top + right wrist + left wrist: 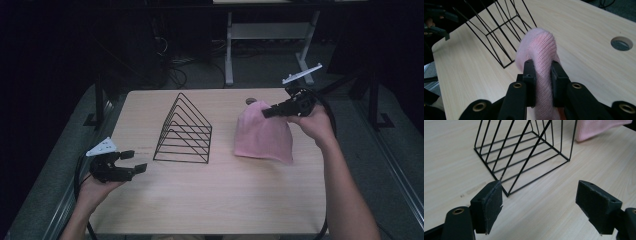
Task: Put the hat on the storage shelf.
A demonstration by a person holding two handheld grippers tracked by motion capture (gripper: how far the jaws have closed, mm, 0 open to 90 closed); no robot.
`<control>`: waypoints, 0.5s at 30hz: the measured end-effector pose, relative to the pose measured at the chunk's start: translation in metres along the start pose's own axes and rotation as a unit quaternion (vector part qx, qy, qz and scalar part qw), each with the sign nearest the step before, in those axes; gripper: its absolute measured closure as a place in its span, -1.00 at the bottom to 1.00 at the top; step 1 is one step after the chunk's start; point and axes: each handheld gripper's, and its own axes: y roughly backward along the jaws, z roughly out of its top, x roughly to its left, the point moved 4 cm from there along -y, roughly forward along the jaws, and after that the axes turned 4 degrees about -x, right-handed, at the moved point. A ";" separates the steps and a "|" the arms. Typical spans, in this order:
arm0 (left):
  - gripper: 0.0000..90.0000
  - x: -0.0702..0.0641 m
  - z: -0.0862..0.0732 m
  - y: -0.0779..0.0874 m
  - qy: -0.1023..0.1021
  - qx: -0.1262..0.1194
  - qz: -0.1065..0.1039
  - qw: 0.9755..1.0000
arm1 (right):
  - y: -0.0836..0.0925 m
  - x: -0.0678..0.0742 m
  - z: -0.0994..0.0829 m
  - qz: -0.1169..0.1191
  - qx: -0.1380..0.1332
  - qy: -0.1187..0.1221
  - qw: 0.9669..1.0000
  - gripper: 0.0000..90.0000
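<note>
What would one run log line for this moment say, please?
right hand-held gripper: shut on pink knit hat, top lifted off table | left hand-held gripper: open, holding nothing | wire rack: between them

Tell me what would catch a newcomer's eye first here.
Probably the pink knit hat, pinched at its top by the right hand-held gripper and lifted at the table's right side, its lower edge on the wood. Next, the black wire rack standing mid-table, with the left hand-held gripper open near its front left corner.
</note>
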 end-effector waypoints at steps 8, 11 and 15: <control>-0.53 0.001 0.020 0.002 -0.017 0.009 -0.022 1.000 | 0.012 0.010 0.019 -0.001 -0.017 0.013 1.000 0.72; -0.52 0.000 0.029 0.004 -0.019 0.006 -0.034 0.999 | 0.016 0.016 0.028 0.003 -0.026 0.022 0.999 0.72; -0.52 0.001 0.042 0.008 -0.024 0.000 -0.044 0.999 | 0.022 0.025 0.043 0.008 -0.035 0.035 0.999 0.72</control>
